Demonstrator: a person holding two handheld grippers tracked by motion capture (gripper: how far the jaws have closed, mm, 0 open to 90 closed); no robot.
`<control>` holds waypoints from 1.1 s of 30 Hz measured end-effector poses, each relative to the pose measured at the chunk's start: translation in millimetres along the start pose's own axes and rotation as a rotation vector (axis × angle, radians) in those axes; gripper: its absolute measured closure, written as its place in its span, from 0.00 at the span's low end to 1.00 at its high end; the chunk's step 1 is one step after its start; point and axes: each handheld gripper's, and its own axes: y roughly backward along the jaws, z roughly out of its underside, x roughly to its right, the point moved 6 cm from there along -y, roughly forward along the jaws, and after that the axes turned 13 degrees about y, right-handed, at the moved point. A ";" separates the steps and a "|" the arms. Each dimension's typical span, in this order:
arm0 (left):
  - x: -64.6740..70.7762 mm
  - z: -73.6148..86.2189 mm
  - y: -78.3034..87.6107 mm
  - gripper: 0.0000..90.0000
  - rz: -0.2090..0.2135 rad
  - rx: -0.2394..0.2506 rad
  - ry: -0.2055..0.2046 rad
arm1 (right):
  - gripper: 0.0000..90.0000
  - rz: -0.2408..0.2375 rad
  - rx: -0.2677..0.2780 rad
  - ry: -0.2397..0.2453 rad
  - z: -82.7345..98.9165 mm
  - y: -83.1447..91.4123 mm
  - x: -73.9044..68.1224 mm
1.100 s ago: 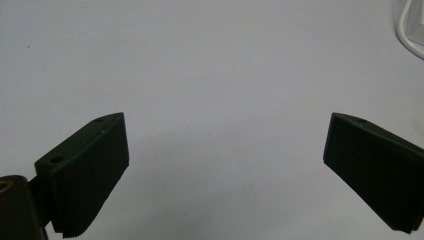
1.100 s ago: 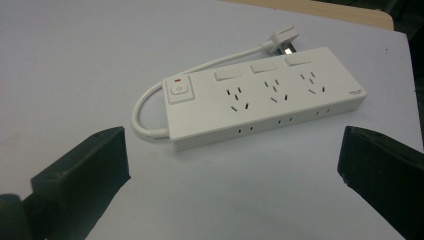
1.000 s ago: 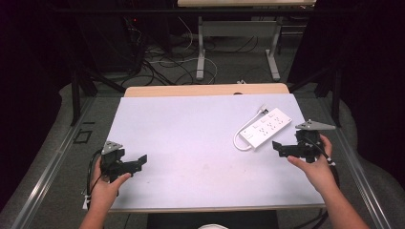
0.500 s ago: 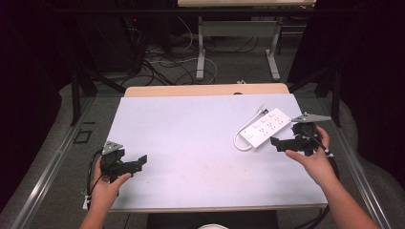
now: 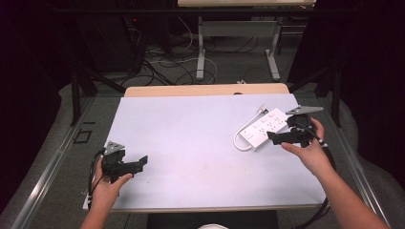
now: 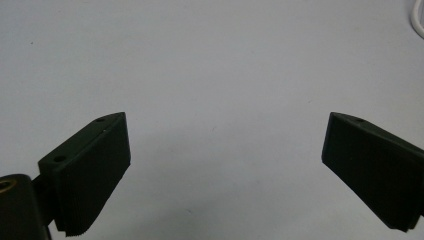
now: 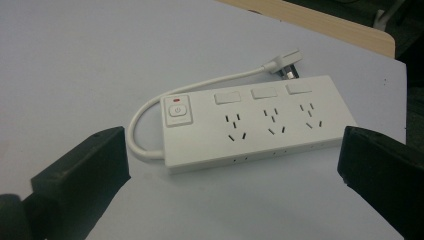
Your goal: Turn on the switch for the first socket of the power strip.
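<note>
White plastic power strip (image 5: 264,129) with looped white cord lies far right on pale grey bench (image 5: 191,138); right gripper (image 5: 274,138) wide apart, empty, just beside it; left gripper (image 5: 138,163) wide apart, empty, near-left edge

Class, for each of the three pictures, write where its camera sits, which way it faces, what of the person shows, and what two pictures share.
High view: above the person's side, facing forward and down on the table; both forearms, left tongs and right tongs show.
Left gripper view: rides the left tongs, facing bare tabletop; its open jaws show.
Right gripper view: rides the right tongs, facing the power strip; its open jaws show.
Shared: the power strip in the high and right gripper views.
</note>
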 end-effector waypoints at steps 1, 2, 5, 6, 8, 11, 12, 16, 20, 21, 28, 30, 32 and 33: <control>-0.1 0.2 -0.8 0.06 -0.004 0.006 0.002 | 0.00 -0.003 -0.001 0.000 -0.9 -1.0 -0.1; -0.2 0.1 -1.5 0.06 -0.008 0.016 0.004 | 0.00 -0.002 -0.005 0.004 -2.3 -2.6 0.5; -1.0 -0.3 -1.8 0.06 -0.015 0.018 0.002 | 0.00 0.003 -0.015 0.006 -5.3 -6.6 1.1; -1.4 -0.4 -1.8 0.06 -0.020 0.019 0.004 | 0.00 0.007 -0.017 0.010 -6.0 -7.3 1.6; -1.9 -0.3 -1.8 0.06 -0.026 0.019 0.004 | 0.00 0.012 -0.023 0.011 -7.4 -10.3 2.2; -2.7 -0.7 -2.1 0.06 -0.038 0.026 0.005 | 0.00 0.015 -0.036 0.008 -8.3 -15.2 3.2; -3.0 -1.1 -2.0 0.06 -0.042 0.029 0.006 | 0.00 0.014 -0.038 0.010 -8.4 -16.6 3.6; -3.3 -1.2 -2.1 0.06 -0.046 0.032 0.007 | 0.00 0.015 -0.049 0.007 -10.2 -22.9 6.2; -3.1 -1.5 -2.1 0.04 -0.044 0.036 0.005 | 0.00 0.017 -0.058 -0.008 -11.8 -28.5 9.9; -2.8 -1.4 -2.2 0.03 -0.043 0.037 0.006 | 0.00 0.017 -0.059 -0.004 -11.8 -29.7 11.3; -3.2 -0.8 -1.8 0.03 -0.045 0.026 -0.008 | 0.00 0.023 -0.082 -0.010 -14.2 -37.3 17.2; -3.2 -0.6 -2.1 0.03 -0.047 0.025 -0.008 | 0.00 0.022 -0.086 -0.011 -15.1 -39.6 17.4; -2.8 -0.6 -2.7 0.02 -0.047 0.030 -0.007 | 0.01 0.023 -0.091 -0.009 -16.3 -42.3 17.0; -2.8 -0.6 -3.1 0.02 -0.046 0.031 -0.011 | 0.02 0.021 -0.093 0.000 -16.5 -43.1 17.4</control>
